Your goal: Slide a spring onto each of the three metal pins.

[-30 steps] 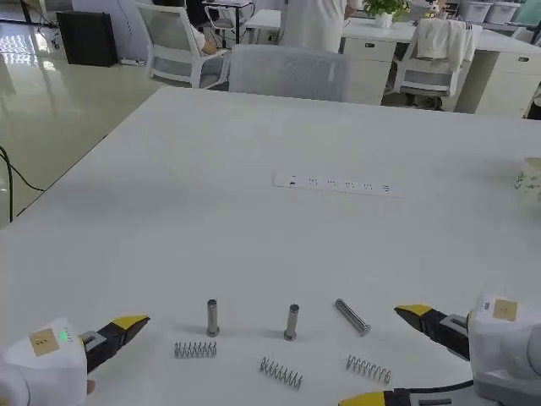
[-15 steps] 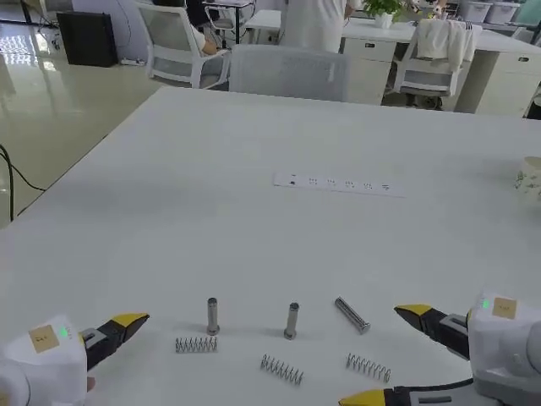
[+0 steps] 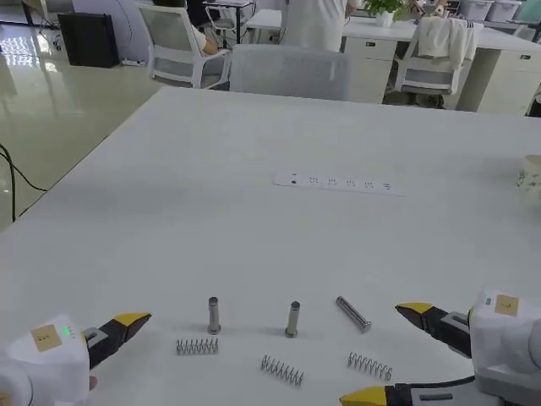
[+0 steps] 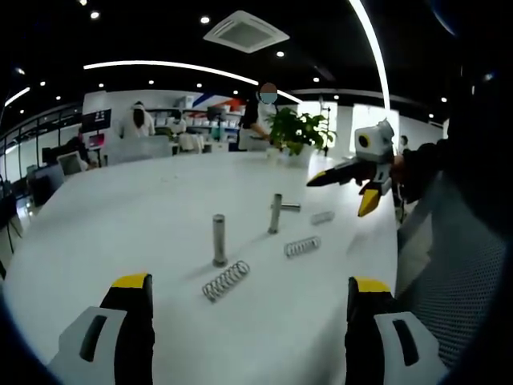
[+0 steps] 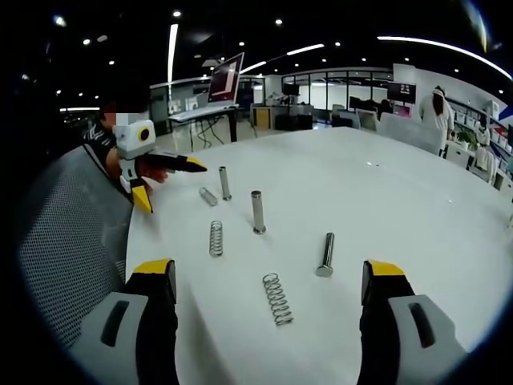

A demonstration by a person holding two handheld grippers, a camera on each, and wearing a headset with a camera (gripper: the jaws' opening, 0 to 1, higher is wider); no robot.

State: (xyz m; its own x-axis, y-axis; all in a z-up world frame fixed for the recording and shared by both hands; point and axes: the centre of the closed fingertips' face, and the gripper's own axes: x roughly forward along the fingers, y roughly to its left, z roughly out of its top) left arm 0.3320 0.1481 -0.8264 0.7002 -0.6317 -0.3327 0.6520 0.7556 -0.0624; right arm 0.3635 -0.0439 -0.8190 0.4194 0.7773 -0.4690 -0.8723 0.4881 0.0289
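The person is at the near edge of a broad white table [image 3: 254, 220] with a gripper in each hand, and neither tool holds anything. The left gripper [image 4: 250, 282] hovers low over the tabletop on the person's left, its yellow-tipped jaws spread wide with bare table between them. The right gripper [image 5: 268, 268] hovers the same way on the other side, jaws just as far apart and empty. Between the two tools the parts are laid out in two loose rows. In the far row the left pin [image 3: 214, 315] stands upright and the middle pin [image 3: 293, 319] stands upright a little way along. The right pin [image 3: 352, 314] lies flat on its side, slanted so its far end points toward the left. In the near row, closer to the person, the three springs lie on their sides, each apart from its pin. The left spring [image 3: 197, 346] is just in front of the left pin. The middle spring [image 3: 281, 370] is in front of the middle pin and a bit nearer the edge. The right spring [image 3: 369, 366] is in front of the lying pin, near the right gripper's jaws. All three pins are bare, with no spring on them yet. Farther out on the table a white power strip [image 3: 338, 183] lies flat, well apart from the parts. Beyond the far edge a grey chair [image 3: 287, 72] stands close against the table.
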